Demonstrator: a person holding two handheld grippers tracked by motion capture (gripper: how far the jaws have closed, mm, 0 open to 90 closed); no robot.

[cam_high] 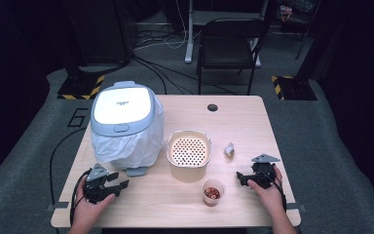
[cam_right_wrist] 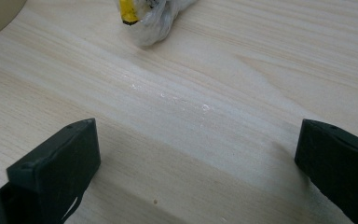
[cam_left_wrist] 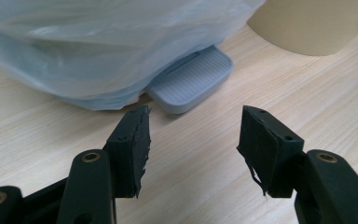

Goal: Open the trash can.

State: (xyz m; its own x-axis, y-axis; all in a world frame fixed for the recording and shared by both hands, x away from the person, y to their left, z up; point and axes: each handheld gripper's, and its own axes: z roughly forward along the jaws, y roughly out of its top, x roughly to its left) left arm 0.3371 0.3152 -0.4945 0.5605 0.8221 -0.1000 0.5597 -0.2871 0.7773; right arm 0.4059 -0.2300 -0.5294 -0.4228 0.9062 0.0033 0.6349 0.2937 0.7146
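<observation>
1. At the near left of the wooden table, the left gripper hovers with jaws apart, nothing between them.
2. At the near right, the right gripper rests with jaws wide apart, empty.
3. Grey carpet and a black chair lie beyond the table.
4. The bin's grey pedal lies just beyond the left gripper's tips, under the bag-lined bin.

Bare table before the left gripper, bagged bin and pedal just beyond.
</observation>
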